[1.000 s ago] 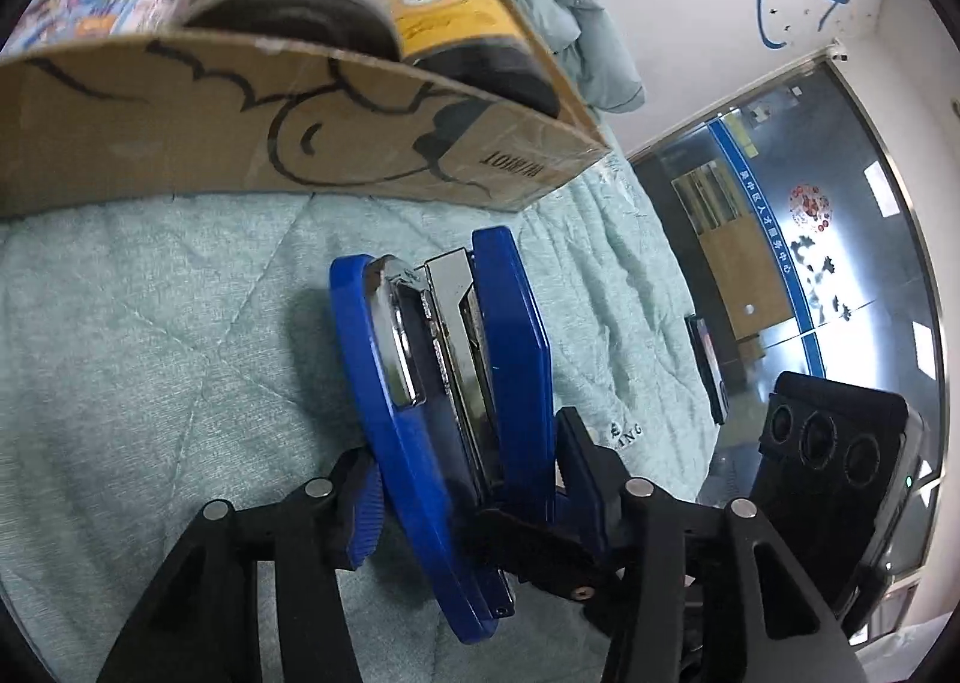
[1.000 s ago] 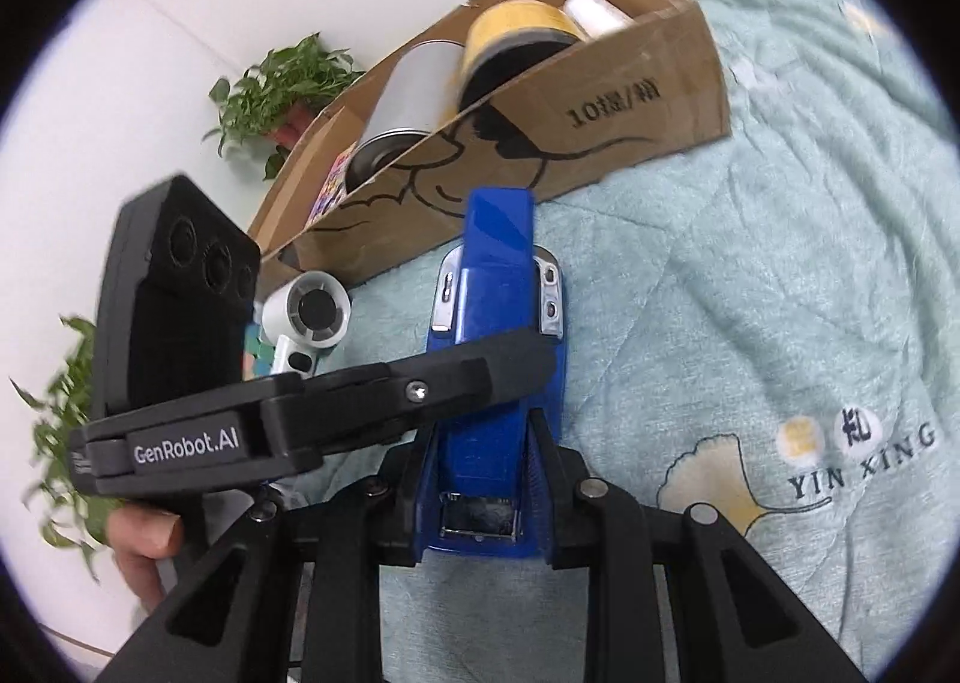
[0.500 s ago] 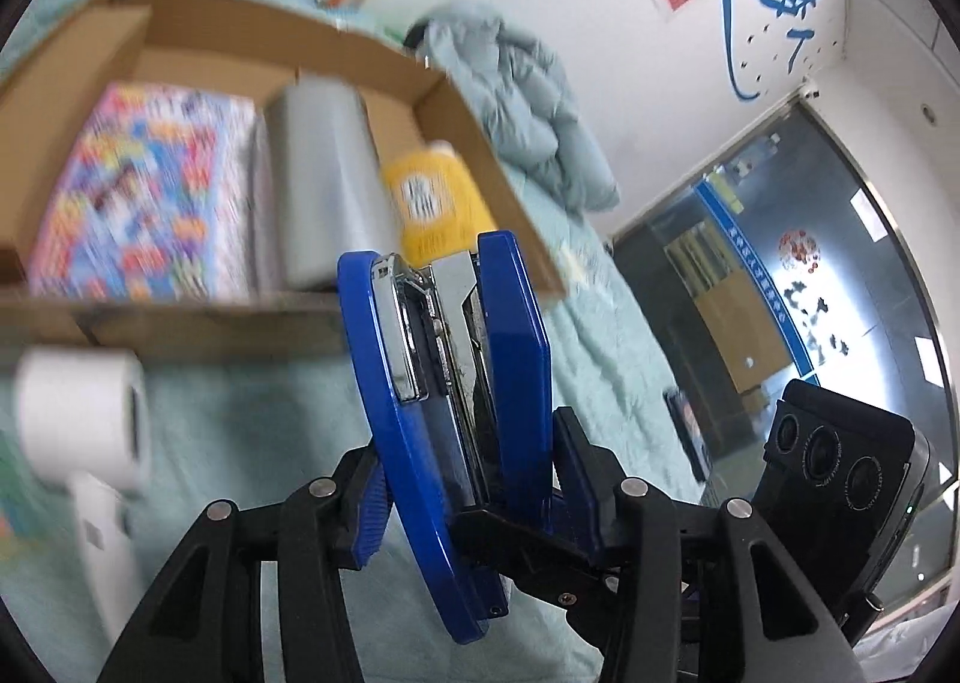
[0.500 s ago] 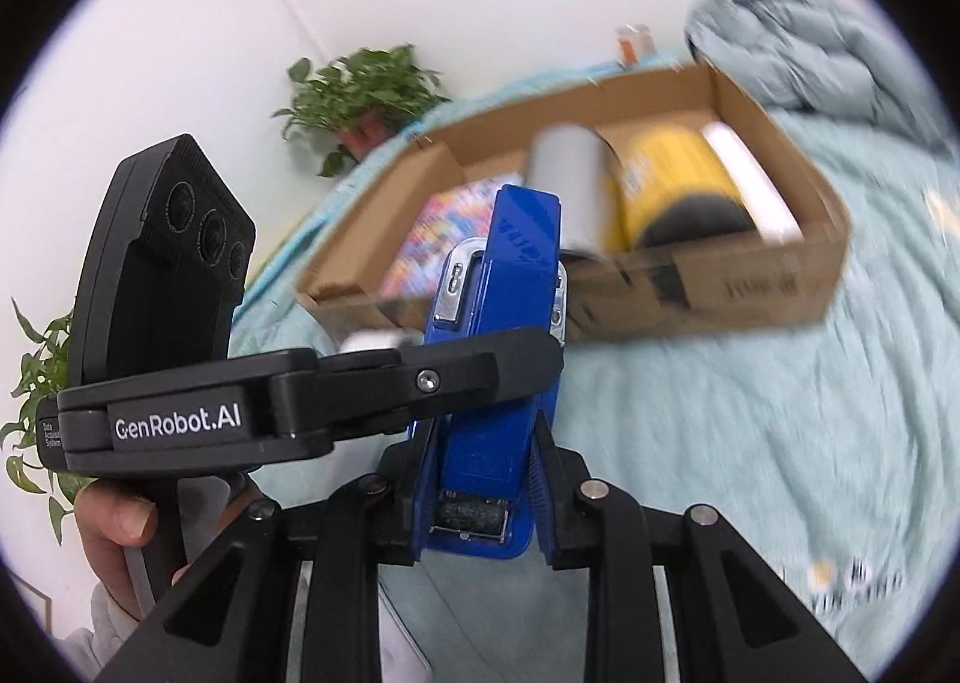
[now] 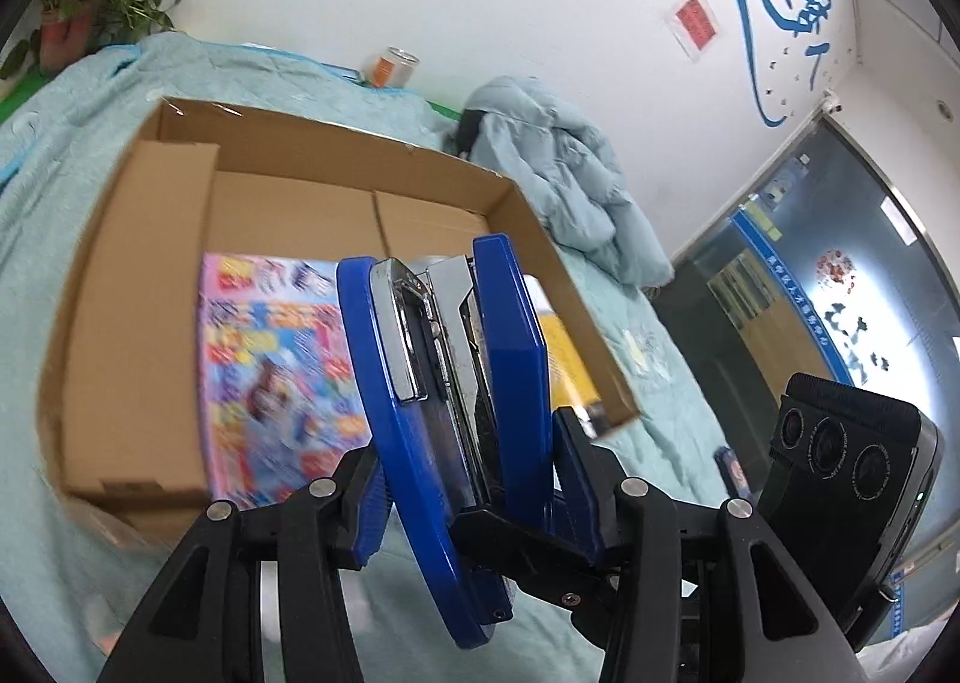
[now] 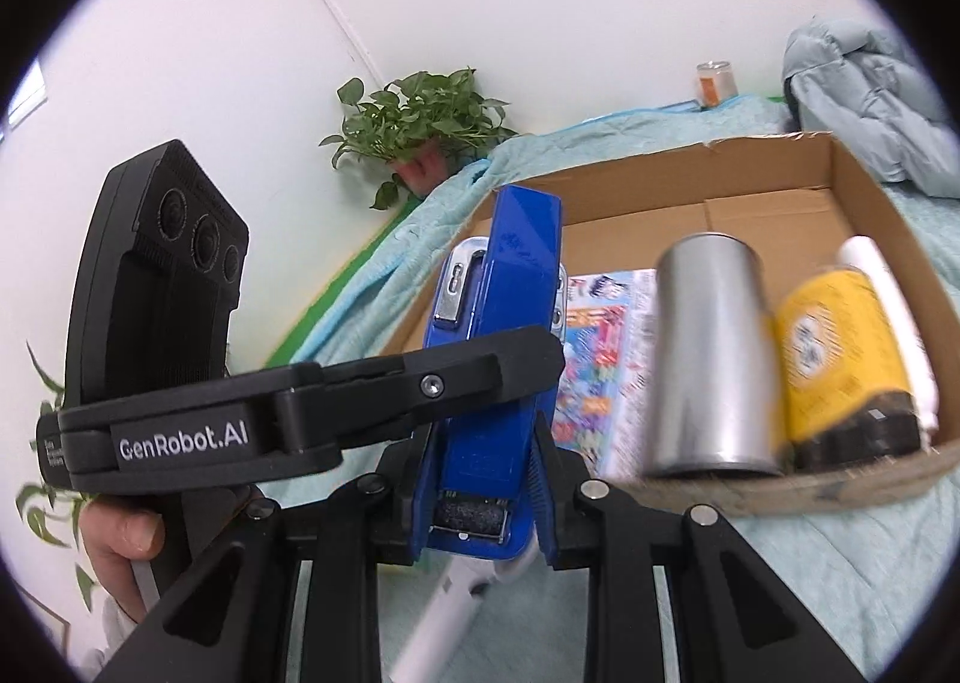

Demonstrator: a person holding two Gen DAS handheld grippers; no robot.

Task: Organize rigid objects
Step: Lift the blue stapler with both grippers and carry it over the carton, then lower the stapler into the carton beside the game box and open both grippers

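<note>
A blue stapler (image 5: 444, 383) with metal parts hangs in the air over the near side of an open cardboard box (image 5: 336, 134). My left gripper (image 5: 471, 488) is shut on it, pads on its top and base. In the right wrist view my right gripper (image 6: 480, 494) is shut on the stapler's (image 6: 498, 335) rear sides, with the left gripper's finger (image 6: 420, 383) crossing over it. The box (image 6: 774, 140) holds a colourful book (image 6: 600, 347), a silver can (image 6: 708, 359), a yellow-labelled container (image 6: 840, 365) and a white tube (image 6: 882, 311).
The box lies on a teal quilted bedspread (image 5: 78, 101). A pale jacket (image 5: 558, 161) and an orange can (image 5: 390, 65) lie beyond it by the wall, a potted plant (image 6: 420, 125) at the corner. A white handle (image 6: 456, 593) lies under the stapler. A person's hand (image 6: 123, 533) holds the left gripper.
Both grippers have risen with the stapler from just above the bedspread in front of the box. The views now look down into the box from over its near wall.
</note>
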